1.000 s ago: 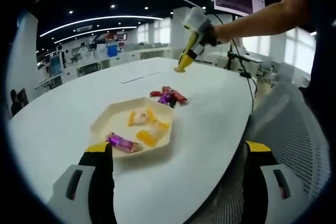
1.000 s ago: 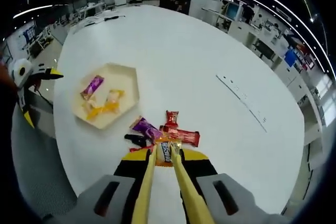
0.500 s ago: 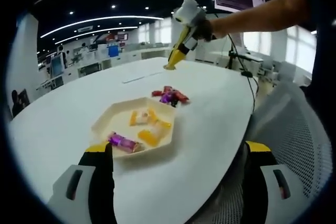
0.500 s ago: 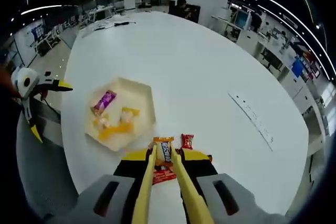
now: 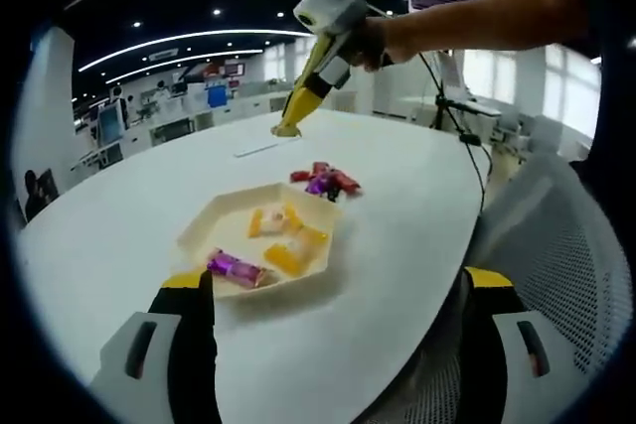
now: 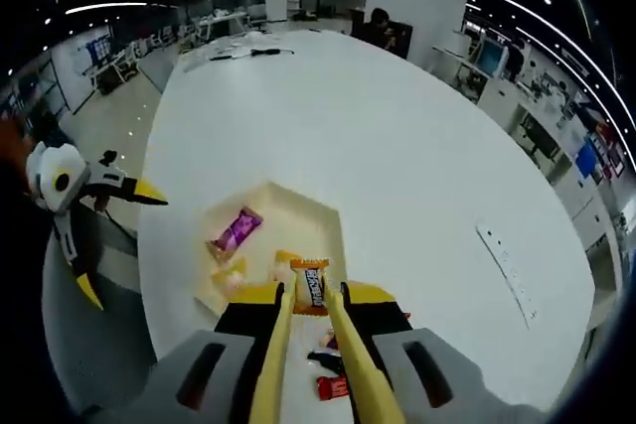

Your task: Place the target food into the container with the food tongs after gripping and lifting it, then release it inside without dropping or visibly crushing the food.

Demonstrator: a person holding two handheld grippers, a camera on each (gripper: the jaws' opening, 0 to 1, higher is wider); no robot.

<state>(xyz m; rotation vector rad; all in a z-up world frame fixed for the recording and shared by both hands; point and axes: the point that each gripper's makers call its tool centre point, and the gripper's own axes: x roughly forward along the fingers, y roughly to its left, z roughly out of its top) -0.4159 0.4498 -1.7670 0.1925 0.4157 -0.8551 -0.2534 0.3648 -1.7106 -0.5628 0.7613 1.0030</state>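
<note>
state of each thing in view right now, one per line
right gripper: shut on the tongs
tongs: closed on the orange candy, held above the table
orange candy: pinched at the tong tips
tray: on the table, holding several candies
left gripper: open, empty
loose candy pile: on the table beside the tray

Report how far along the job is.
Done: several sweets already lie in the tray. In hand: the right gripper holds tongs pinching an orange sweet in the air above the tray. Left: lower and release it; more sweets wait on the table.
</note>
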